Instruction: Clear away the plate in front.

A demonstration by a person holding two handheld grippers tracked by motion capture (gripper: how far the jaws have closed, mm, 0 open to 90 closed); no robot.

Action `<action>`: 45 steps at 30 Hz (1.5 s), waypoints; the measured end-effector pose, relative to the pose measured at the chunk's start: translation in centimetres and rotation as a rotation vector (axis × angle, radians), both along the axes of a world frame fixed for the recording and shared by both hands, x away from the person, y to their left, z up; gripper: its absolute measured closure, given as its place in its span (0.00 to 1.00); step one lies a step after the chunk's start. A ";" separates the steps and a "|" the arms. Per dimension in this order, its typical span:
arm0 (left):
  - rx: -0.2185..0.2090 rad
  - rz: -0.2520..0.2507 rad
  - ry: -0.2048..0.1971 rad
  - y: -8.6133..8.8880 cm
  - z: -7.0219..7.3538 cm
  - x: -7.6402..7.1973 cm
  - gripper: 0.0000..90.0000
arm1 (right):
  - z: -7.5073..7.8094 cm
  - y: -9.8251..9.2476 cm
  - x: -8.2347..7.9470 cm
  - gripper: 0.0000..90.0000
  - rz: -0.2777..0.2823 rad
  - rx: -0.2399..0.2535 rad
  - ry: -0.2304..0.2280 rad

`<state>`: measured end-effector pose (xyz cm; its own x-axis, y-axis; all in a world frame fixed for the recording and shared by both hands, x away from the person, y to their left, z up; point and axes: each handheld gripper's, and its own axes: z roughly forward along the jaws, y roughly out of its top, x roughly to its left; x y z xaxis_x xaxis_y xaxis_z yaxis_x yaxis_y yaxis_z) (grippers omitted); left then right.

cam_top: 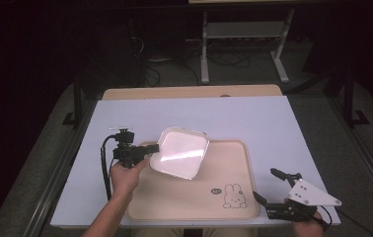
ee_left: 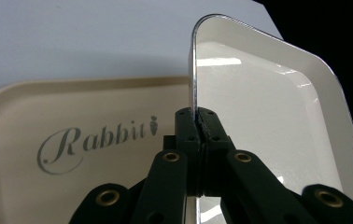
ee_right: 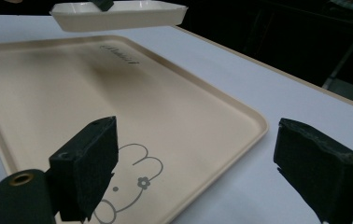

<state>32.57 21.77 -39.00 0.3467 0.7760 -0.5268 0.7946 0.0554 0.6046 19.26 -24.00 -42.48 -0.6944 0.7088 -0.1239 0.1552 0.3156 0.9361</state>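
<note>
The white square dish (cam_top: 180, 152) hangs in the air over the upper left part of the beige tray (cam_top: 224, 207), left of the centre of the high view. The left gripper (cam_top: 151, 147) pinches its rim, jaws pressed together on the thin edge, probably so the dish can be carried level and put down on the tray. The right gripper (ee_right: 195, 168) waits at the lower right, jaws spread and empty, near the rabbit drawing (cam_top: 232, 195), on the white table (cam_top: 273, 123).
</note>
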 end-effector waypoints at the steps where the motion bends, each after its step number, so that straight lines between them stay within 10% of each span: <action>1: 0.000 0.000 0.000 0.0 0.0 0.0 0.99 | 0.0 0.0 0.0 0.14 0.000 0.000 0.000; 28: 0.038 -0.008 0.090 -0.9 -4.2 -1.9 0.99 | 0.0 0.0 0.0 0.14 0.000 -0.002 -0.001; 45: 0.118 0.093 0.089 -1.4 -5.4 -2.8 0.98 | 0.0 0.0 0.0 0.14 0.000 -0.003 -0.002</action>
